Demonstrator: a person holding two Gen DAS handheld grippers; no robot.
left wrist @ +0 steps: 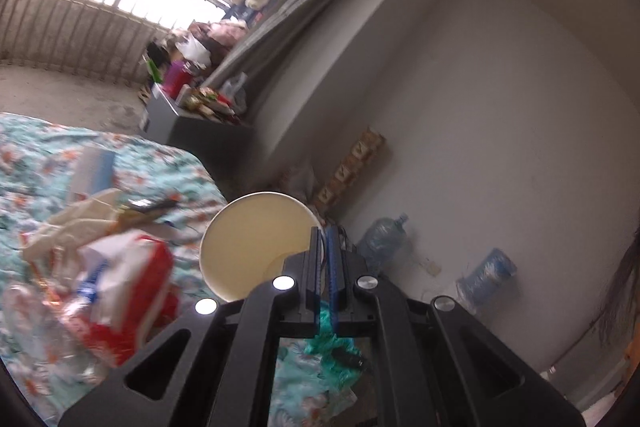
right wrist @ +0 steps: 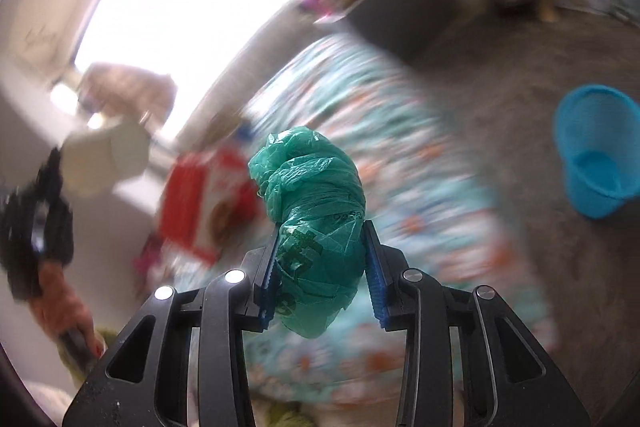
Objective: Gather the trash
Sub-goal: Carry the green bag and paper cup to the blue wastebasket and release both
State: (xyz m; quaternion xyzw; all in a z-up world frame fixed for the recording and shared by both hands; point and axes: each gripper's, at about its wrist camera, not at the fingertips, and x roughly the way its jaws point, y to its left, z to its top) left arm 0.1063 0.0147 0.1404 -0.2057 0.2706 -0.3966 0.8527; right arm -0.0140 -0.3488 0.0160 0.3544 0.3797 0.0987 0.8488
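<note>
The left gripper has its jaws drawn almost together, pinching the rim of a cup between the pads; the cup's open mouth faces the left wrist camera. In the right wrist view this gripper shows blurred at the left edge, gripped by the person's left hand, tilted with the cup at its upper end. The right gripper has its jaws partly apart, both blue pads pressed against the sides of a bag.
</note>
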